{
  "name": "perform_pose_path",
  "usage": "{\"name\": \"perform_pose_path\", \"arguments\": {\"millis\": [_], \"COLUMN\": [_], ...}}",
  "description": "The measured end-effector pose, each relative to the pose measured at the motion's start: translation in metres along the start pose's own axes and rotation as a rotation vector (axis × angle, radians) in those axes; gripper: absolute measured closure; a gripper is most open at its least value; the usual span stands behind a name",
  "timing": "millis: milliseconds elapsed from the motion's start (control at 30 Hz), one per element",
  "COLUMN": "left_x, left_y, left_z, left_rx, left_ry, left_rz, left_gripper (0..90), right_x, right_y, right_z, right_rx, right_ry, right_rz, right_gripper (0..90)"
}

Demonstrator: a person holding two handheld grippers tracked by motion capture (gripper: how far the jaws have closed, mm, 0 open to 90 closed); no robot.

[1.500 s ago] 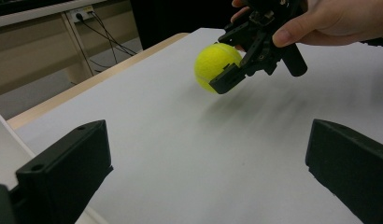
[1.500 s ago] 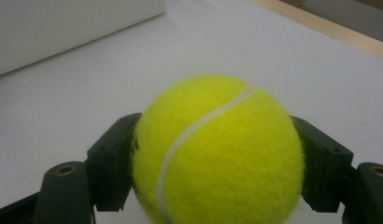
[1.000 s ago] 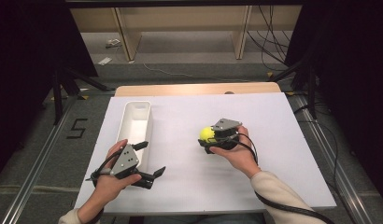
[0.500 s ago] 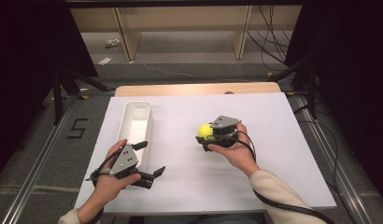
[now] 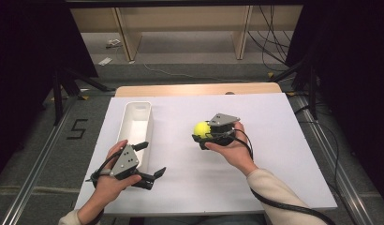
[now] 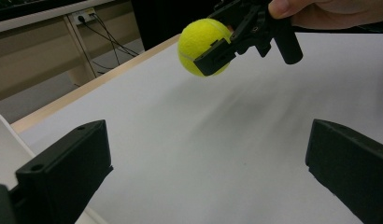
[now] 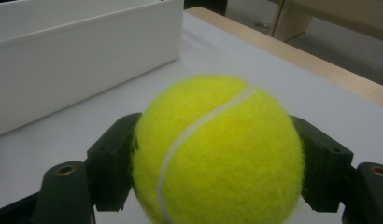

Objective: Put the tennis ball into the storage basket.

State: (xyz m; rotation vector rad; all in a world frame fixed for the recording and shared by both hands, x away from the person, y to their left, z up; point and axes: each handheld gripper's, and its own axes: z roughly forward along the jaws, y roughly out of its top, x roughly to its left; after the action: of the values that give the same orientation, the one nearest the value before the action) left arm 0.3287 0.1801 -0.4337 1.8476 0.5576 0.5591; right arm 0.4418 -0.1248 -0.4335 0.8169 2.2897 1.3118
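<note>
The right gripper (image 5: 203,133) clamped the fuzzy yellow tennis ball (image 5: 201,129) above the white counter (image 5: 274,154), near the long white plastic bin (image 5: 134,126). The left gripper (image 5: 150,159) rested with jaws wide apart.

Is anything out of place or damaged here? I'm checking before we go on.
Nothing stands out. The right gripper holds the tennis ball squarely between its jaws, above the white table. The white bin sits upright and looks empty. The left gripper is open, holding nothing.
</note>
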Motion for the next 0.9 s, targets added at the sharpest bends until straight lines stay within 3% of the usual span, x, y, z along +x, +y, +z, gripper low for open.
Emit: {"name": "perform_pose_path", "arguments": {"millis": [900], "left_x": [-0.001], "left_y": [0.0], "left_z": [0.001], "left_rx": [0.001], "left_ry": [-0.004], "left_rz": [0.002], "left_gripper": [0.0], "right_x": [0.01], "right_y": [0.013], "right_z": [0.009], "right_rx": [-0.022], "right_ry": [0.021], "right_rz": [-0.014], "right_gripper": [26.1]}}
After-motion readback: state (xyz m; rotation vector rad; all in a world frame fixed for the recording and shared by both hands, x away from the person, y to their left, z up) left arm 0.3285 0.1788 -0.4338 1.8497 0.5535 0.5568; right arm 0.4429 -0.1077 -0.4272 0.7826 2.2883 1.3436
